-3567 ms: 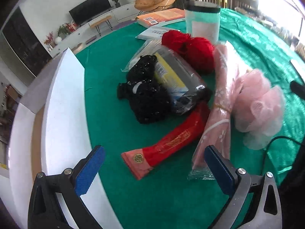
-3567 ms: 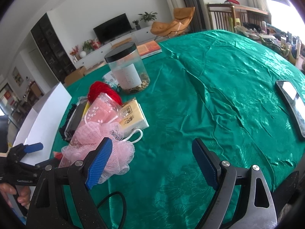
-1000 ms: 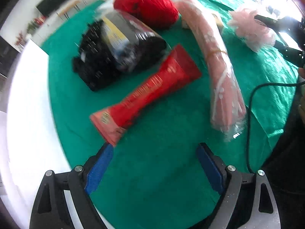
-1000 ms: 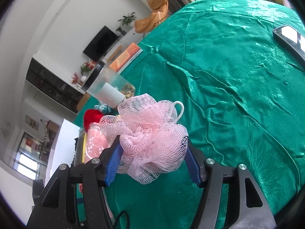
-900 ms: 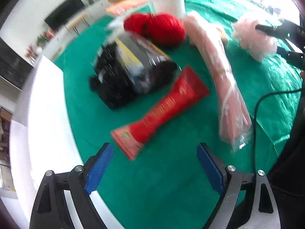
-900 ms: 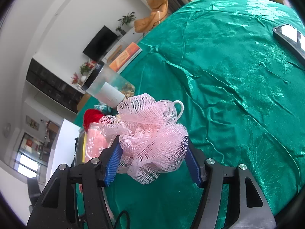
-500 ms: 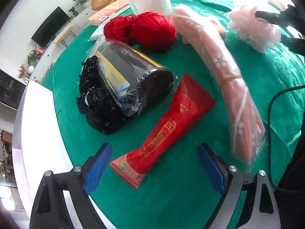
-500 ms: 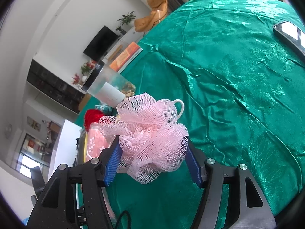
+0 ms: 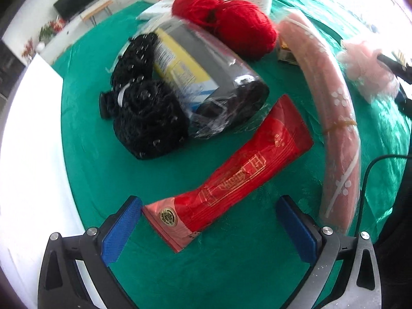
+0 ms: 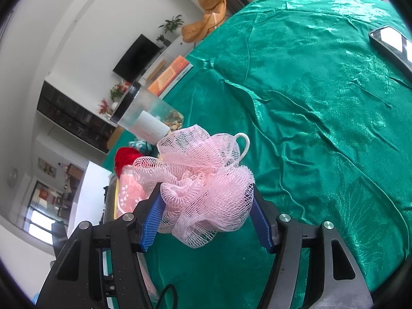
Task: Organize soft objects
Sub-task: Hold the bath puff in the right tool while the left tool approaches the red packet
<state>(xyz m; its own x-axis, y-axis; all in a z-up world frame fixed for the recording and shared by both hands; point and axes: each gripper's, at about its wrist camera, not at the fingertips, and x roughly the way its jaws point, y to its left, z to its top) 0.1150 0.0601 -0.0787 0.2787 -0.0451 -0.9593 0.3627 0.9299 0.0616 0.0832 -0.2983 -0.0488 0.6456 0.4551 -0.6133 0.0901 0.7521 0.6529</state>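
The left gripper (image 9: 208,221) has just been opening, its jaws spread around the red packet's (image 9: 231,180) near end. The right gripper (image 10: 206,219) grips a pink sponge (image 10: 200,182)

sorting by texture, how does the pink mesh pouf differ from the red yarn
The pink mesh pouf is open netting, pale pink, held off the table between the right gripper fingers. The red yarn is dense wound thread, deep red, lying on the green tablecloth untouched. Both are rounded and look soft.

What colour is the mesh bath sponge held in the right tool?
Pale pink mesh bath sponge; right wrist view shows it best.
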